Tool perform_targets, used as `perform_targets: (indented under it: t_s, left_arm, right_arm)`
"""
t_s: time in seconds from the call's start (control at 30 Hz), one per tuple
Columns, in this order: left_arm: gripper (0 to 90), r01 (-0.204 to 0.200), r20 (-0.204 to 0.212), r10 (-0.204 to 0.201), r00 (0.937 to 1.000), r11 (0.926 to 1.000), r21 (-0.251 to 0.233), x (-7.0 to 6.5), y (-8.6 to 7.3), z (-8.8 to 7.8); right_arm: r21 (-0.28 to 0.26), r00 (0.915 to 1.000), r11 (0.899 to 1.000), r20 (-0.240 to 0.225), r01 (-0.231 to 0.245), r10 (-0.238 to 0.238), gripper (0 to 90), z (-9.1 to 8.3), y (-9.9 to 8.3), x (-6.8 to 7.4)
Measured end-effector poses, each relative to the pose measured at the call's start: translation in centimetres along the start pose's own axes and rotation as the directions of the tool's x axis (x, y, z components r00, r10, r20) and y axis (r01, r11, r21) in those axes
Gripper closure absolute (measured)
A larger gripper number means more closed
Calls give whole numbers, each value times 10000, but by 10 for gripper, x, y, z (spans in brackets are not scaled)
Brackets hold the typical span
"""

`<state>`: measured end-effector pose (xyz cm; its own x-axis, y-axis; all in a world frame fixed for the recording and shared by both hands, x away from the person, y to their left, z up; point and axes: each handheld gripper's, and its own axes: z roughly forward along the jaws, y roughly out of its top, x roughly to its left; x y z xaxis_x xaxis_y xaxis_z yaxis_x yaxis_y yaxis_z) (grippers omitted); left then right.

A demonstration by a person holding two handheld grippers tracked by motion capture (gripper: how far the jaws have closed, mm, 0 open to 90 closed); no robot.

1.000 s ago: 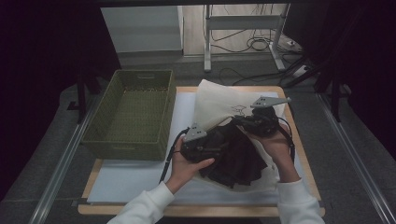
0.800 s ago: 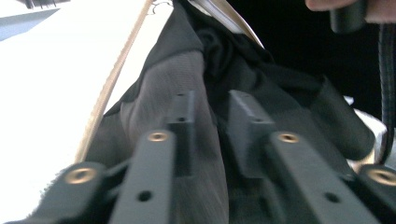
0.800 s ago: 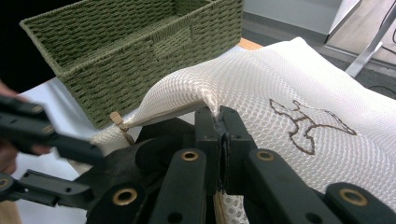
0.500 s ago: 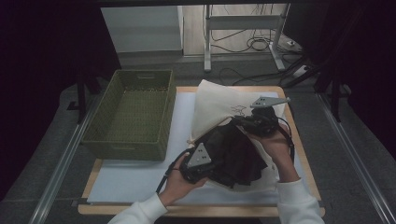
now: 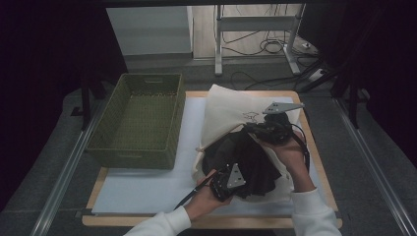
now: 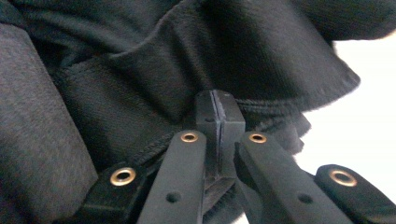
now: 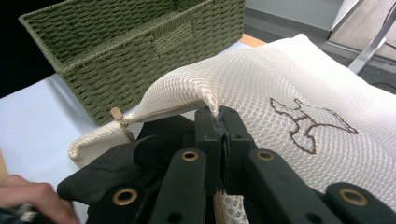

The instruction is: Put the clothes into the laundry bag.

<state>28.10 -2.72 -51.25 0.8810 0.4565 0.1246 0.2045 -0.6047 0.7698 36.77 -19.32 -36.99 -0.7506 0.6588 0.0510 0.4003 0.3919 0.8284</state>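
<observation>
The right gripper [image 7: 220, 122] was clamped on the rim of the cream mesh laundry bag [image 7: 280, 93], lifting it so the mouth gaped toward the person and left room to feed clothing in. The left gripper [image 6: 218, 112] had just been closing and was pinched on a fold of the black garment [image 6: 140, 79], which lay on the white mat [image 5: 147, 187] partly inside the bag's mouth. The green woven basket [image 5: 137, 123] sat apart on the left, probably awaiting the filled bag.
</observation>
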Motion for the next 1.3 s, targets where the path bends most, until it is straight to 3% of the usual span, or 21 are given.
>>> perform_targets:
  t_s: [0.13,0.27,0.33,0.4,0.63,1.0,1.13,1.2,1.3]
  left_arm:
    - [900,107,-265,-106,9996,9999,42,4,3,3]
    - [900,648,-411,-645,9971,9979,68,10,7,6]
    - [900,793,-726,-789,9942,9969,21,13,9,8]
    - [900,865,-1153,-855,9896,9962,34,17,10,11]
    - [900,739,-1449,-696,9870,9970,243,19,13,23]
    - [900,1235,-1911,-1192,9743,9923,105,36,22,38]
    - [900,1526,-1846,-1519,9710,9882,-103,39,23,41]
    - [900,1565,-1685,-1598,9727,9871,-329,37,21,38]
    - [900,1693,-1092,-1750,9785,9838,-596,35,18,28]
  right_arm:
    - [38,10000,10000,-37,4,-4,880,1,0,0]
    - [73,10000,10000,-80,58,-58,881,1,0,2]
    - [96,9999,9999,-116,82,-81,881,1,0,3]
    - [121,9998,9998,-154,136,-135,881,2,1,5]
    - [131,9997,9998,-206,143,-141,880,2,1,5]
    - [57,9995,9998,-276,178,-177,881,2,2,6]
    - [37,9996,9999,-254,137,-136,881,1,1,4]
    - [14,9996,10000,-249,92,-91,881,0,1,3]
    - [-1,9998,10000,-217,52,-52,880,0,0,1]
